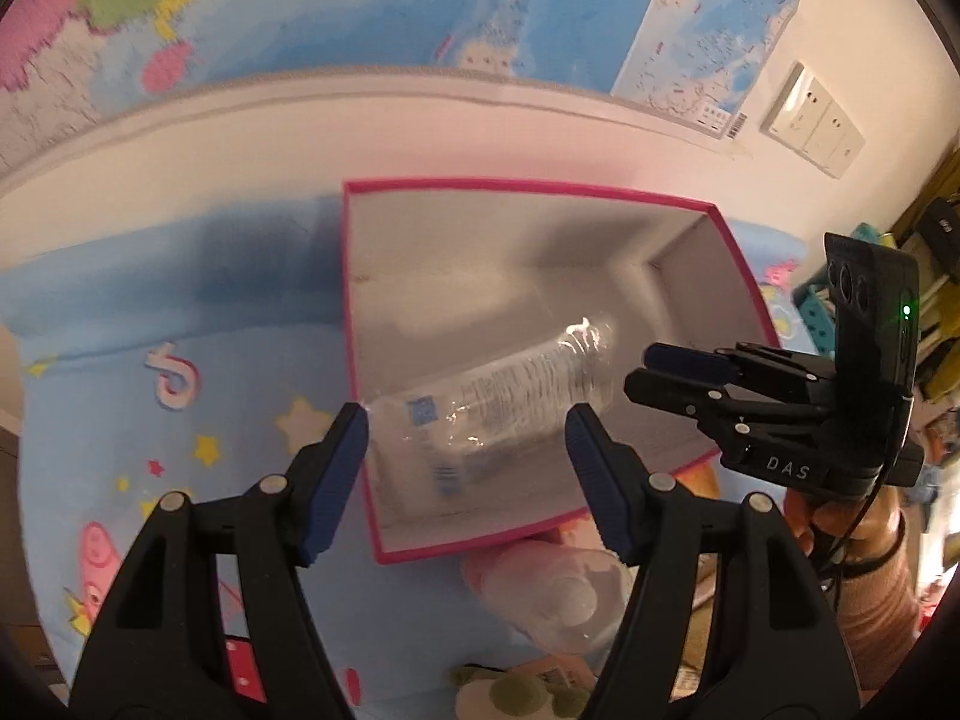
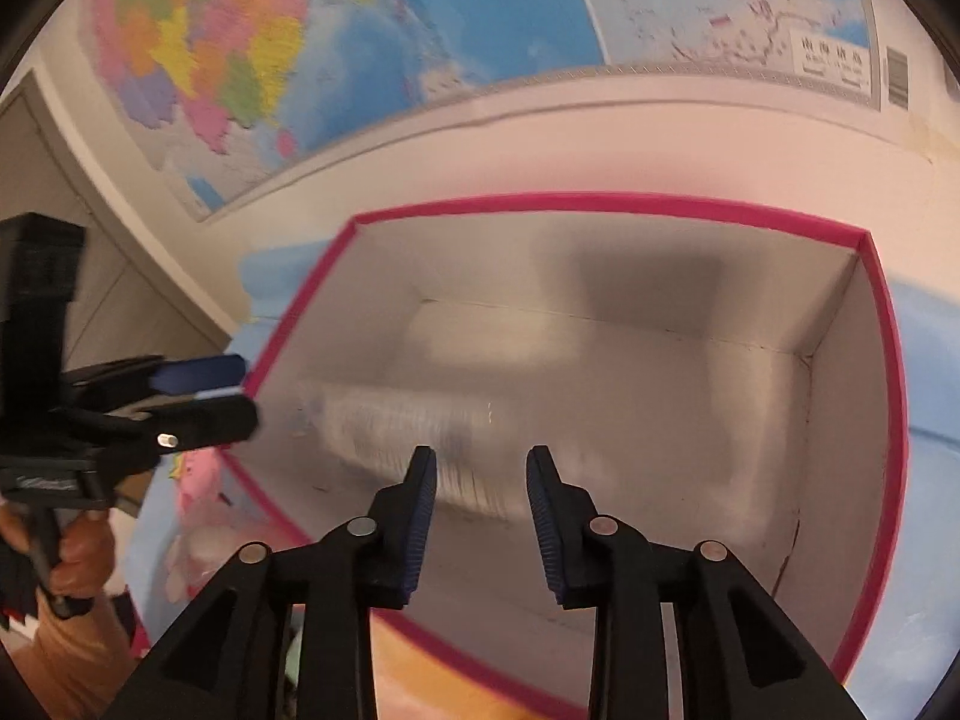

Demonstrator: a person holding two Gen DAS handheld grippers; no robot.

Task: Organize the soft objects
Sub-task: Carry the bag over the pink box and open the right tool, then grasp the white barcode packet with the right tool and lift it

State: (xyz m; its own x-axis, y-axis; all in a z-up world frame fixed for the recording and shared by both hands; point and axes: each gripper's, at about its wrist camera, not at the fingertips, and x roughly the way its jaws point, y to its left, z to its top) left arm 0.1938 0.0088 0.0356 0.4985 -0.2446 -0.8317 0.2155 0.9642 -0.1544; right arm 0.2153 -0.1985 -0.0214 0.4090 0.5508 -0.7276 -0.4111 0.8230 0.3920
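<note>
A pink-rimmed cardboard box (image 1: 360,312) (image 2: 600,204) stands open on a blue cartoon-print cloth (image 1: 180,324). Inside it lies a clear plastic bottle (image 1: 516,402) with a white label, blurred in the right wrist view (image 2: 408,438). My left gripper (image 1: 468,426) (image 2: 243,390) hovers at the box's near left rim, open, with nothing between its pads. My right gripper (image 2: 480,468) (image 1: 639,369) hangs over the box's inside, jaws apart and open, the bottle below them and untouched.
A clear plastic container (image 1: 558,600) and a pink soft toy (image 2: 198,480) lie just outside the box's near side. A green plush (image 1: 510,690) lies nearer me. A wall map (image 1: 360,0) and sockets (image 1: 816,120) are behind. A hand (image 1: 840,528) holds the right gripper.
</note>
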